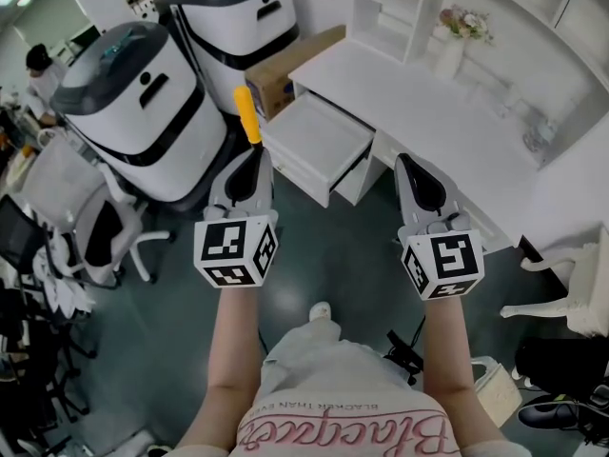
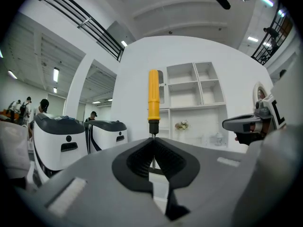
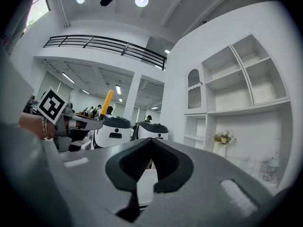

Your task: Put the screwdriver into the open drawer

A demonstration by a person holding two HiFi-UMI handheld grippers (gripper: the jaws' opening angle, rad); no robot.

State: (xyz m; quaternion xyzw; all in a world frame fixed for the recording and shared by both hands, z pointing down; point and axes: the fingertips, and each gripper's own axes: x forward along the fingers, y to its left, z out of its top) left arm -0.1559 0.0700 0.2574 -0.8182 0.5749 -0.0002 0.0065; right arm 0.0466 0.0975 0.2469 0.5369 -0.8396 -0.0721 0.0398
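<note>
My left gripper [image 1: 255,157] is shut on the metal shaft of a screwdriver [image 1: 248,114]; its yellow handle sticks up and forward past the jaw tips. The left gripper view shows the screwdriver [image 2: 153,101] standing upright above the closed left gripper [image 2: 152,140]. The open white drawer [image 1: 317,148] juts from the white desk [image 1: 428,112], just right of the screwdriver. My right gripper [image 1: 411,166] hangs level in front of the desk, shut and empty. In the right gripper view the right gripper [image 3: 151,143] has its pads together, with the screwdriver's handle [image 3: 108,100] off to the left.
Two large white robot-like machines [image 1: 143,112] stand left of the drawer, with a cardboard box [image 1: 285,69] behind it. An office chair [image 1: 86,222] is at the left and a white chair [image 1: 571,288] at the right. Shelves and a flower vase [image 1: 455,41] sit on the desk.
</note>
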